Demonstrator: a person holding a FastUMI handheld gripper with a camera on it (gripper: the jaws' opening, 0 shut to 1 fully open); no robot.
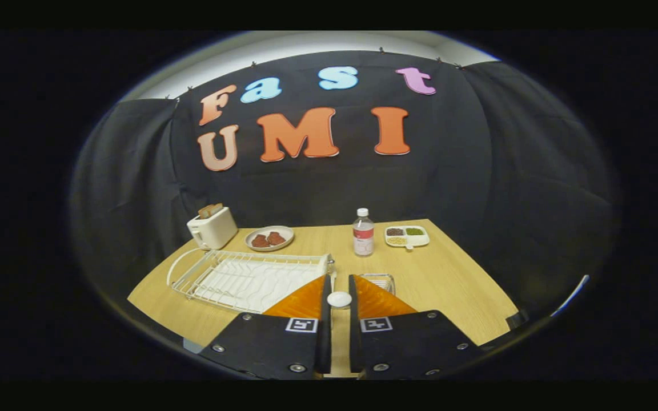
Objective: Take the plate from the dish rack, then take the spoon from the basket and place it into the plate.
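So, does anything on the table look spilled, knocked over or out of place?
Nothing stands out. The bottle and toaster stand upright, the dish rack sits flat on the table, and the food lies inside the round plate and the divided dish. The gripper looks closed on the white spoon.

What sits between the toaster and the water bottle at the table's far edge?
In the gripper view, a plate of reddish food lies between the toaster and the bottle.

White spoon [339, 298] pinched between claw [339, 285] fingers; white dish rack [249, 278] left, wire basket [380, 281] just beyond.
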